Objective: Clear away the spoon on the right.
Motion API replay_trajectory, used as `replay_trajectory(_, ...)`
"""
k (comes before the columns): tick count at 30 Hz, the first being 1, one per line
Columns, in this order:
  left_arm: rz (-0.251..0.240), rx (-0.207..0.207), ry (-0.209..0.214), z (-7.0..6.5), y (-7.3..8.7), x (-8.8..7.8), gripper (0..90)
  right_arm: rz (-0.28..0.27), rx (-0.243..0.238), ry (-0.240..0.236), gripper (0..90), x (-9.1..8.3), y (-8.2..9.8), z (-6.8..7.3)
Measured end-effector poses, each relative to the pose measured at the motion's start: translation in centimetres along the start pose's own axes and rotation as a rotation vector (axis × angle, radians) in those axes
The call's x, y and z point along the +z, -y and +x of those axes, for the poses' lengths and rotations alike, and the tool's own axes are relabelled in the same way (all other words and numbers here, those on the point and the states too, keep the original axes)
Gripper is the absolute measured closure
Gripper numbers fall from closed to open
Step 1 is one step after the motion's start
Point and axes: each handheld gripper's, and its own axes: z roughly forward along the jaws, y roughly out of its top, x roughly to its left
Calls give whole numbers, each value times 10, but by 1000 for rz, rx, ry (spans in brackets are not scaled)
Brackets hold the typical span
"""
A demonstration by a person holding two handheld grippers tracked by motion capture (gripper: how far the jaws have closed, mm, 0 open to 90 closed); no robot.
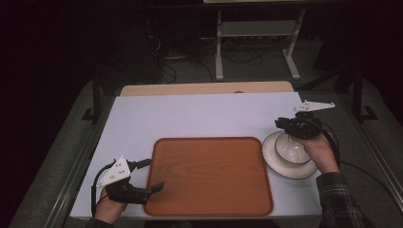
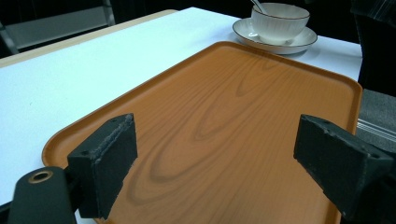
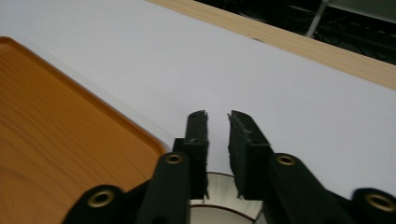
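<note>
An orange wood-grain tray (image 1: 209,209) lies in the middle of the white table, also seen in the left gripper view (image 2: 261,84) and the right gripper view (image 3: 46,121). My left gripper (image 1: 153,174) hovers over the tray's front left corner, open wide (image 2: 215,140), with nothing between its jaws. A white cup (image 1: 291,148) stands on a white saucer (image 1: 285,170) just right of the tray. A spoon handle (image 2: 257,4) sticks out of the cup (image 2: 280,21). My right gripper (image 1: 281,122) is above the cup's far side. Its jaws (image 3: 217,116) are nearly together, with nothing visible in the thin gap.
The white table top (image 1: 190,116) has a bare stretch behind the tray, ending in a wooden strip (image 1: 204,88) along the far edge. The saucer (image 3: 219,184) sits close to the table's right edge. A metal frame (image 1: 256,28) and cables lie on the dark floor beyond.
</note>
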Motion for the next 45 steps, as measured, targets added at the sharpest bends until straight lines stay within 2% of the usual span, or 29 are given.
replay_trajectory(1,0,0,0,0,0,0,128,2,5,6,835,0,1,-2)
replay_trajectory(7,0,0,0,0,0,0,128,20,10,27,892,1,3,-5)
replay_trajectory(14,1,-1,0,0,0,0,128,38,12,43,894,3,6,-9)
replay_trajectory(18,1,0,-1,0,0,-1,128,50,17,74,895,5,10,-12)
replay_trajectory(24,2,-1,-1,0,1,-1,128,57,29,83,895,4,13,-16)
replay_trajectory(45,0,1,-1,0,0,-1,128,63,77,150,895,-15,24,-30)
